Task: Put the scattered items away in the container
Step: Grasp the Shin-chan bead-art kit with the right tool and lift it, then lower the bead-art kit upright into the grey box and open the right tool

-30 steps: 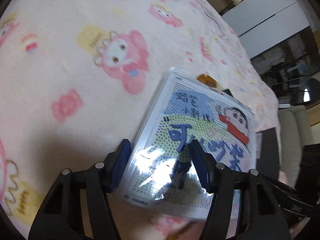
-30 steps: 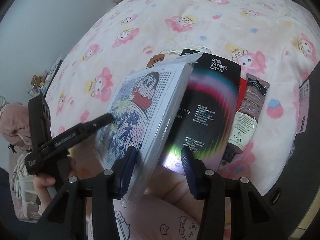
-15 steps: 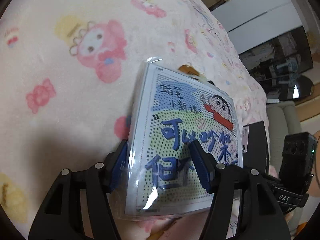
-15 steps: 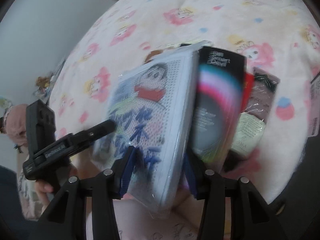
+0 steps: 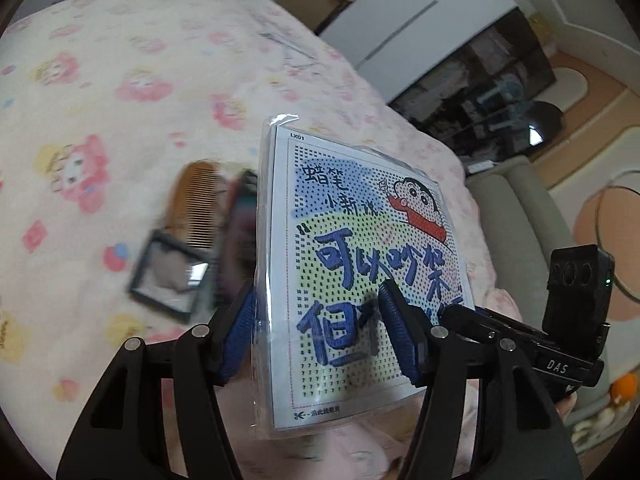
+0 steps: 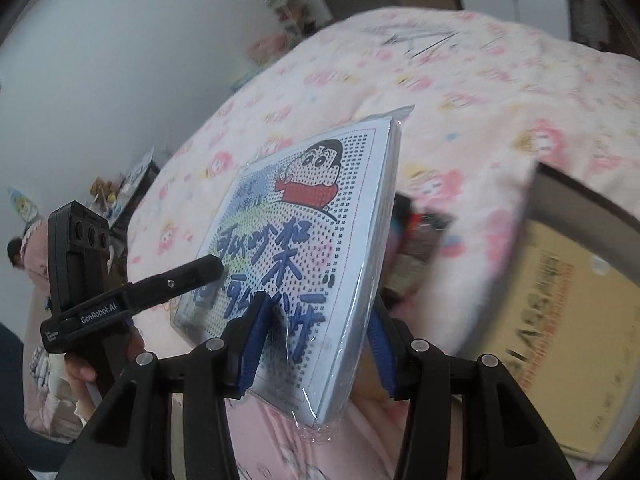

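We note a bed [image 5: 120, 92] under a pink cartoon-print blanket, beside a white wall. A cardboard box [image 6: 560, 308] sits at its edge, contents unclear. Both the left claw [image 5: 316, 334] and right claw [image 6: 316, 344] grip one plastic-wrapped cartoon pack [image 5: 360, 264], held above the bed.

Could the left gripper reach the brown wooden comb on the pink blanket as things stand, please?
Probably not yet: the left gripper is shut on the plastic-wrapped cartoon craft pack, shared with the right gripper. The comb itself lies uncovered.
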Demonstrator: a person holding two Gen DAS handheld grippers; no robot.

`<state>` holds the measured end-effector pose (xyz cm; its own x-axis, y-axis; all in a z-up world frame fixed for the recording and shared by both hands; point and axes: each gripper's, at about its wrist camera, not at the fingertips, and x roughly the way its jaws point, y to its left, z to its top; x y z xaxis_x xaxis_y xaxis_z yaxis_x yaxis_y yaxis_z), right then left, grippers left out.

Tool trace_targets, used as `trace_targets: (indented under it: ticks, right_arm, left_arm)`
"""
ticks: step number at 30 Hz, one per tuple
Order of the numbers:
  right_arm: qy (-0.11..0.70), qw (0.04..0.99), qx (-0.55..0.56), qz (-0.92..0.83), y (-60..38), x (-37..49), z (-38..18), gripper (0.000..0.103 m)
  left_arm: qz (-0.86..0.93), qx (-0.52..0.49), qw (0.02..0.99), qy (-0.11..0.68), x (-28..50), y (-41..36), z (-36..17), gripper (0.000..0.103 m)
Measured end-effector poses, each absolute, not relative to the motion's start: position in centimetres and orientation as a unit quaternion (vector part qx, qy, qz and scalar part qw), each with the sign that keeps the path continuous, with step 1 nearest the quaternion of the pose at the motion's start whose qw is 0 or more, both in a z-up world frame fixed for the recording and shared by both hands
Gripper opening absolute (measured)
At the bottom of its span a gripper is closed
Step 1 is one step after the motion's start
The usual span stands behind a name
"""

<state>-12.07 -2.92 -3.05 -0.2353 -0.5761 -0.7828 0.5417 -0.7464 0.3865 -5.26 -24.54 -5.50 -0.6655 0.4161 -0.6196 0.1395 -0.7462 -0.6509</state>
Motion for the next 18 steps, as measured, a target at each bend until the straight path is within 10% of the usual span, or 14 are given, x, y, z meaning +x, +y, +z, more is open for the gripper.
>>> trace_targets:
  ticks: [18]
  right_arm:
    - [-0.141, 0.232, 0.518, -0.811, 21.8, -16.2, -6.8, 0.044]
  left_arm:
    - [0.8, -0.511, 0.202, -0.241, -17.0, -1.9, -7.7, 0.061]
